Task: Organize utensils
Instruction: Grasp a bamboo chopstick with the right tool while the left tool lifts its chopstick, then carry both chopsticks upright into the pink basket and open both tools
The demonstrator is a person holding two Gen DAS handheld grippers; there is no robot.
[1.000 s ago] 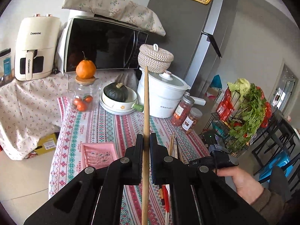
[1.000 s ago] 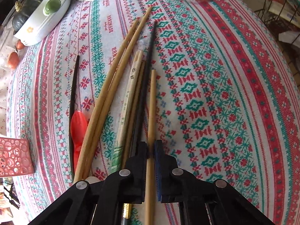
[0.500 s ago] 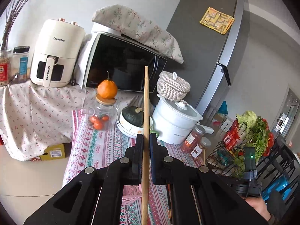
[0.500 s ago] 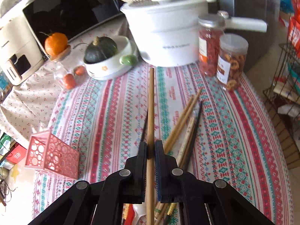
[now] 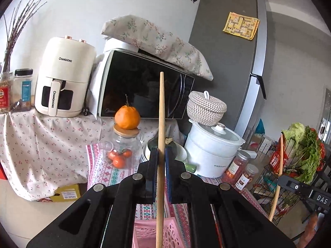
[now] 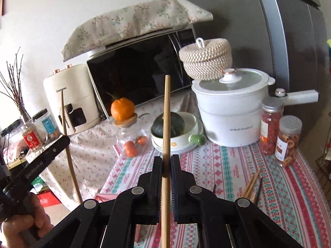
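Two wooden chopsticks are held upright above a patterned tabletop [image 6: 227,165], one in each claw. The left claw [image 5: 161,155] is clamped narrowly on a chopstick [image 5: 161,111]; the right claw [image 6: 166,163] is pinched likewise on its own chopstick [image 6: 166,119]. Only the right wrist view shows the loose chopsticks [image 6: 251,184] lying on the cloth at right, near two snack jars [image 6: 279,132]. Only the left wrist view shows the pink basket [image 5: 165,234] directly under the left claw, and a rack of greens [image 5: 302,155]. Each view catches the other claw at its edge.
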